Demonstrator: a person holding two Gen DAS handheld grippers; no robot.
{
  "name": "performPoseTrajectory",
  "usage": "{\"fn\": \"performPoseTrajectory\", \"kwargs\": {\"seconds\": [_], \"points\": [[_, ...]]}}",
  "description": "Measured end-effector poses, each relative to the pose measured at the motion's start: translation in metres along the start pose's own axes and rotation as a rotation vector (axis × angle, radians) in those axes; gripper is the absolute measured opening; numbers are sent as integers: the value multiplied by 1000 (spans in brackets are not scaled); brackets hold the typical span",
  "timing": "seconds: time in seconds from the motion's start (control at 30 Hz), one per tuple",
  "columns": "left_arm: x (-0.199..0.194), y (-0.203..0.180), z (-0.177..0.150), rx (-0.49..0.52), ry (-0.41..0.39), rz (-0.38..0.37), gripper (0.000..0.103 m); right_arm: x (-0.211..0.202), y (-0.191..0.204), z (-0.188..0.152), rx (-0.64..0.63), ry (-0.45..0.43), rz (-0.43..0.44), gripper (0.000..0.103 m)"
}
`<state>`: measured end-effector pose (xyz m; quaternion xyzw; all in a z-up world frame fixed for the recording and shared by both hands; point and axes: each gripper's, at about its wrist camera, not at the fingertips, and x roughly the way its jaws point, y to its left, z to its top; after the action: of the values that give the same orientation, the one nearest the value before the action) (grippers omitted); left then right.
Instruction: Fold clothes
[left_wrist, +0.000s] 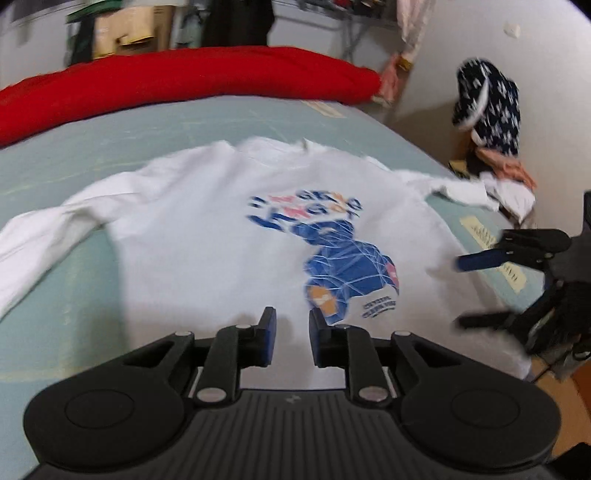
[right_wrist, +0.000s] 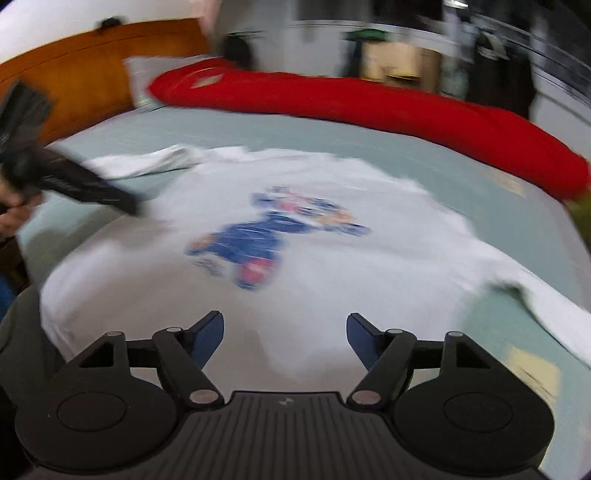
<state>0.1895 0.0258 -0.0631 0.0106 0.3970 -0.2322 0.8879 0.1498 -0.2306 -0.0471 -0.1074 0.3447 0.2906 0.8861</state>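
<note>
1. In the left wrist view we see the left gripper (left_wrist: 291, 332) low in the frame, its jaws parted by a narrow gap with nothing between them, the blue pads clear of the cloth.
2. Beyond it the white sweatshirt (left_wrist: 207, 236) lies spread flat on the pale green bed sheet (left_wrist: 110, 147), its blue printed figure (left_wrist: 343, 273) facing up and both sleeves stretched out to the sides.
3. One sleeve runs to the left edge of the frame; the other reaches the right edge of the bed, beside a pile of clothes (left_wrist: 491, 122) heaped against the wall.
4. A red blanket (left_wrist: 184, 85) lies rolled along the far side of the bed, well apart from the sweatshirt.
5. At the right edge we see the right gripper (left_wrist: 469, 291), its two fingers standing wide apart above the hem side of the sweatshirt, holding nothing.
6. In the right wrist view, which is blurred, the right gripper (right_wrist: 285, 332) shows wide-open jaws with only the sweatshirt's white cloth (right_wrist: 332, 266) visible below the gap, not pinched.
7. The printed figure (right_wrist: 255, 240) sits mid-frame, and the red blanket (right_wrist: 369, 110) crosses the far side of the bed.
8. At the left edge the left gripper (right_wrist: 125, 203) reaches in over the sweatshirt, held by a hand (right_wrist: 14, 210); from here we cannot tell how its jaws stand.
9. A wooden headboard (right_wrist: 92, 62) rises behind the bed at upper left.
</note>
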Motion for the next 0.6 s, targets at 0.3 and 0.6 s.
{"fn": "performPoseTrajectory", "kwargs": {"seconds": [0.3,0.6], "points": [[-21,43,-44,0,87,144,24,-22,-10,-70,-47,102,-60,94],[-4,15,22,94,-10,80,23,-12,-36,-17,49,-4,2,93]]}}
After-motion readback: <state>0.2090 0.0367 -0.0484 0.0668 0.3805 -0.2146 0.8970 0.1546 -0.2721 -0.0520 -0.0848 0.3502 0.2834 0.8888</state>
